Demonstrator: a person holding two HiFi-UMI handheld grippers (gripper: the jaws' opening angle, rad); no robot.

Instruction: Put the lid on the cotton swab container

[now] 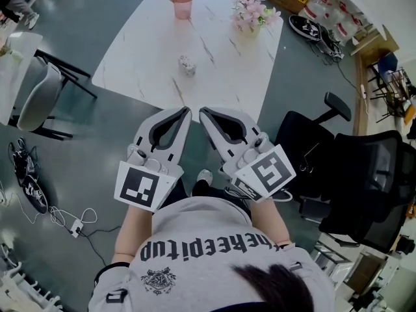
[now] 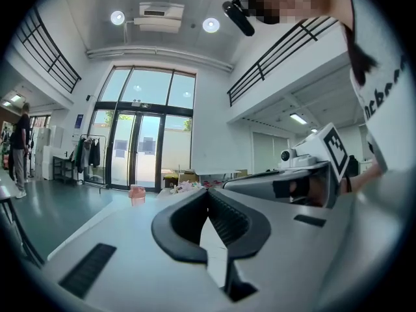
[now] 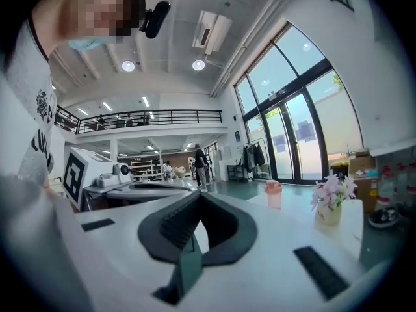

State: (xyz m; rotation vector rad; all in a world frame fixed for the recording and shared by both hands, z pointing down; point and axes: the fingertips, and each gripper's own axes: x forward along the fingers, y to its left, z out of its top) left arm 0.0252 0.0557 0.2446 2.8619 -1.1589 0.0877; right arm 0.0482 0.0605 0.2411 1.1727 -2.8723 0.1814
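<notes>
A small clear container [image 1: 187, 65] stands in the middle of the white marble table [image 1: 143, 57]; I cannot make out a separate lid. My left gripper [image 1: 187, 112] and right gripper [image 1: 203, 113] hover side by side over the table's near edge, well short of the container. Both point at the table with their tips meeting and nothing between them. In the left gripper view its jaws [image 2: 208, 191] are shut and empty, with the right gripper [image 2: 292, 181] alongside. In the right gripper view the jaws [image 3: 198, 194] are shut too. The container is hidden in both gripper views.
A pink cup [image 1: 182, 2] stands at the table's far edge and a vase of pink flowers [image 1: 253, 15] at its far right. A grey chair [image 1: 36, 93] is on the left, black office chairs [image 1: 364, 174] on the right, and cables [image 1: 65, 220] lie on the floor.
</notes>
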